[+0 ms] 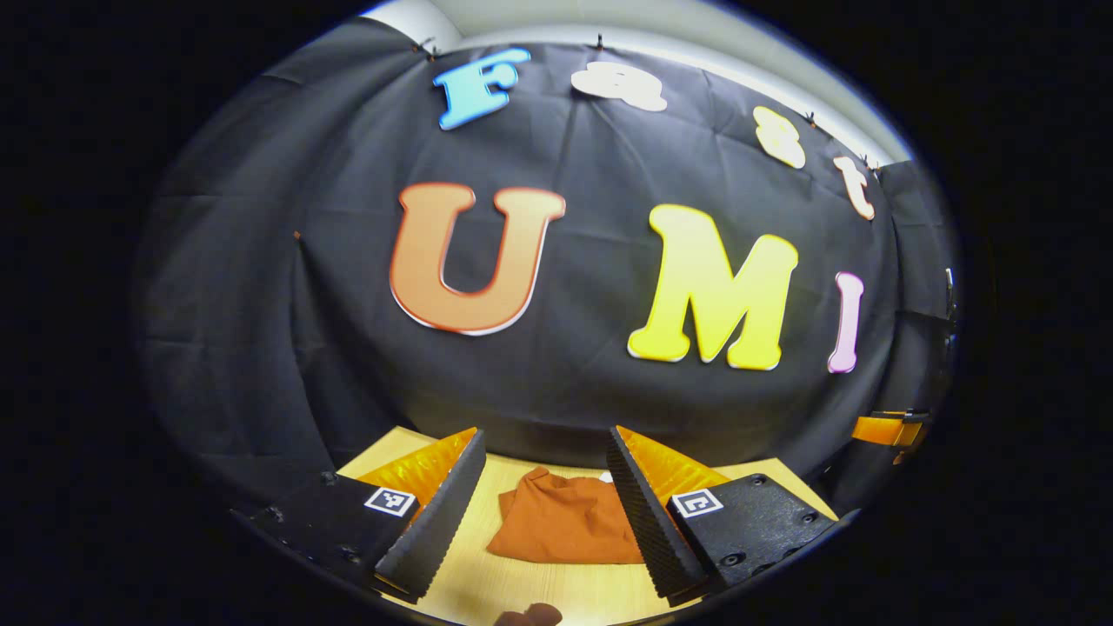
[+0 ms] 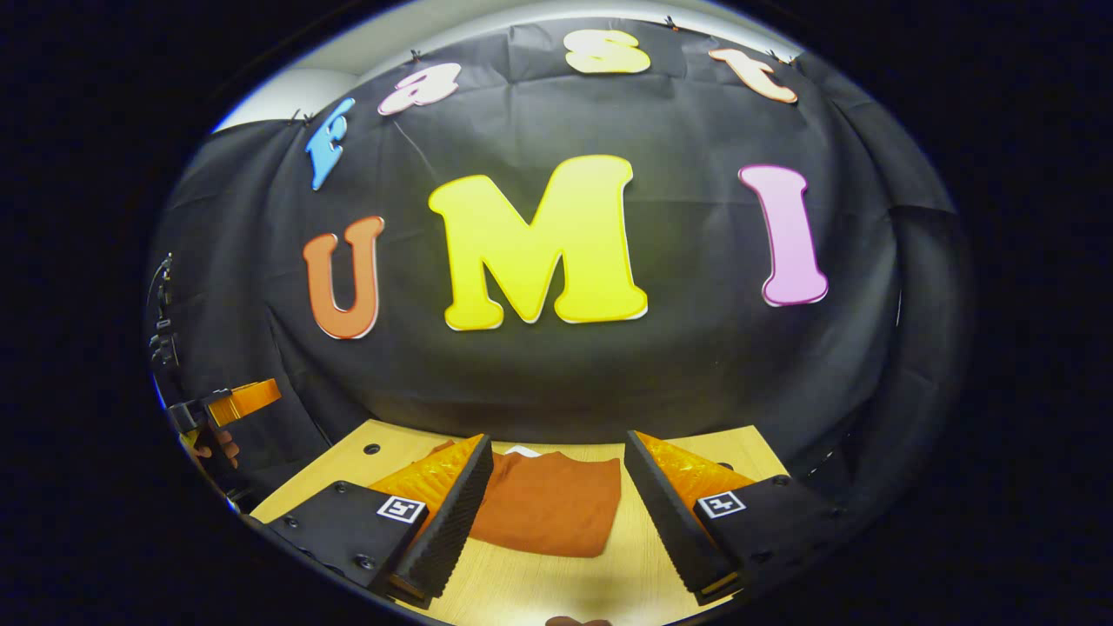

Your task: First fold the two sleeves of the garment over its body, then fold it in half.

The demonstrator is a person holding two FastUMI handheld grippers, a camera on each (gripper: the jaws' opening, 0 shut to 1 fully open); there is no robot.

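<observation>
Rust-orange garment point(image 1: 565, 522) lying on the pale wooden table point(image 1: 556, 591), toward its far edge below the black cloth wall point(image 1: 522, 382), seen again in the right gripper view point(image 2: 556, 504) as a compact, roughly rectangular bundle with a straight near edge and a small white patch at the collar on the far side. No sleeves seen spread out to either side; looks already gathered into a folded packet, though whether sleeves are tucked under cannot be told from here. Left gripper point(image 1: 543, 500) raised above the table, fingers spread wide apart, nothing between them. Right gripper point(image 2: 556, 509) likewise high, released and empty, framing the garment from the near side. Left gripper also seen at the far left of the right gripper view point(image 2: 230, 404), held by a hand. Judged as thin knit cloth: light, soft, limp, prone to sag and slide on the smooth tabletop rather than hold a crease. Best pinched at a corner or along an edge, through all layers at once, so the stack lifts together without unfolding; a hold in the middle likely to bunch it.
</observation>
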